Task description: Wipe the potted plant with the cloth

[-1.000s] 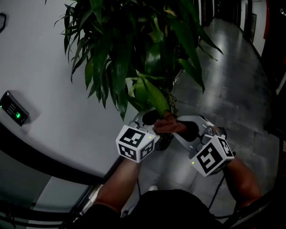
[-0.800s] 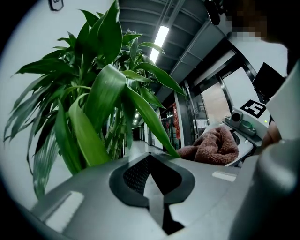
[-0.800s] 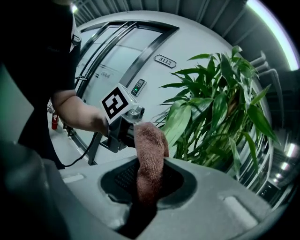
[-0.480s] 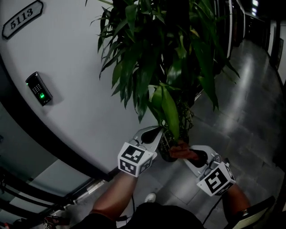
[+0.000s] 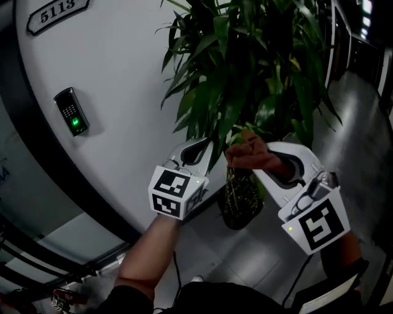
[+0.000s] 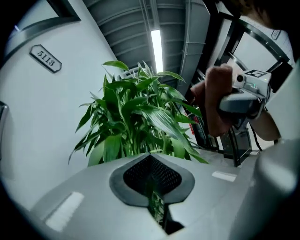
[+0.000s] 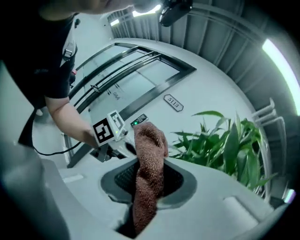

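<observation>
The potted plant (image 5: 252, 67) has long green leaves over a dark pot (image 5: 239, 205) on the floor. My left gripper (image 5: 198, 149) is shut on a strip of green leaf (image 6: 157, 208), which shows pinched between its jaws in the left gripper view. My right gripper (image 5: 279, 160) is shut on a brown cloth (image 5: 249, 153), held up among the lower leaves just right of the left gripper. In the right gripper view the cloth (image 7: 149, 164) stands up out of the shut jaws, with the plant (image 7: 232, 143) beyond and the left gripper (image 7: 108, 130) to the left.
A white curved wall (image 5: 123, 73) stands close behind the plant, with a number plaque (image 5: 58, 13) and a keypad reader (image 5: 72, 111) lit green. Grey tiled floor (image 5: 362, 116) stretches away to the right. A cable (image 5: 175, 276) hangs by my left arm.
Both grippers have risen from pot level up among the lower leaves. The brown cloth went up with the right gripper. The head view has tilted upward.
</observation>
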{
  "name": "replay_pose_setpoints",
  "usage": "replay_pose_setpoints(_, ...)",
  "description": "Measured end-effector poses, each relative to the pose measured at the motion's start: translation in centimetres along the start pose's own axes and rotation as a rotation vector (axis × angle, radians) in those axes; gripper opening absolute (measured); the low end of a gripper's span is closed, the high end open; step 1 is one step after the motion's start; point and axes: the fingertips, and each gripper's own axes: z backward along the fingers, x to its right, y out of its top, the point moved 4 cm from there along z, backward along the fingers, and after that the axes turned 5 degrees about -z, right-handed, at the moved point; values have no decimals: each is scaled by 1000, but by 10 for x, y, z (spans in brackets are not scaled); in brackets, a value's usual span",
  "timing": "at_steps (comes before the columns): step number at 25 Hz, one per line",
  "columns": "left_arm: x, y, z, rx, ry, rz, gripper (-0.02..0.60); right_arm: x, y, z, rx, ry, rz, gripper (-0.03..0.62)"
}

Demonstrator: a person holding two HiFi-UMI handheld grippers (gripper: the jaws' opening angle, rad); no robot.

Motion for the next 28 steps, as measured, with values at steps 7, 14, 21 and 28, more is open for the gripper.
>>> replay_pose_setpoints(7,-24,33,-56,24,-138,-28,17,97,43,-93,-177,-170,312,61)
replay_pose_setpoints(14,-3,39,-70,24,-322,51,17,127,21,-149,-396,-97,404,61)
replay_pose_setpoints(21,4,39,-69,82,-327,82,17,104,13,-147,-463,-24,431,61)
replay_pose_setpoints(28,6,37,-68,88,-320,88,17,78,9,-135,-471,13,410,61)
